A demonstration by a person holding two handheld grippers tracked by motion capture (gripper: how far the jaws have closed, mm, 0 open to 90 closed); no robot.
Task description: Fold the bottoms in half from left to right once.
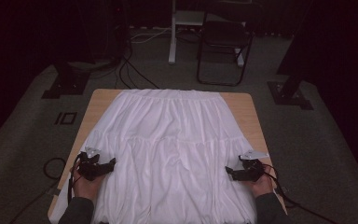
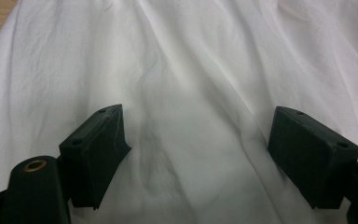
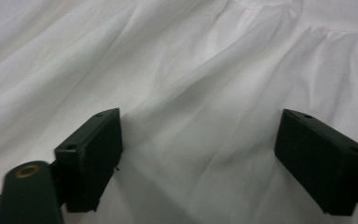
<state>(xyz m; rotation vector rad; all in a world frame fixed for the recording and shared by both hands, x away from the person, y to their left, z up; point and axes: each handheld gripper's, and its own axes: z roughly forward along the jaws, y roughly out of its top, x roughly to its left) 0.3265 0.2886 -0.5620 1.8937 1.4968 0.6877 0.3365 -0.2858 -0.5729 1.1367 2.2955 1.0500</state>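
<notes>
While your hands rest at the near edge of the tabletop (image 1: pixel 103 95), the white skirt (image 1: pixel 172 144) lies spread flat over nearly all of it, waistband at twelve o'clock and hem toward six. Your left tool (image 1: pixel 112 162) sits at about eight o'clock on the skirt's left edge, pointing inward toward three; its jaws stand wide apart with nothing clamped, and in the left gripper view (image 2: pixel 196 149) creased white cloth lies under the gap. Bare wood shows at the far corners. Your right tool (image 1: pixel 227 171) sits at about four o'clock on the right edge, pointing toward nine. Its jaws are equally apart, over the cloth (image 3: pixel 198 158) and gripping nothing.
</notes>
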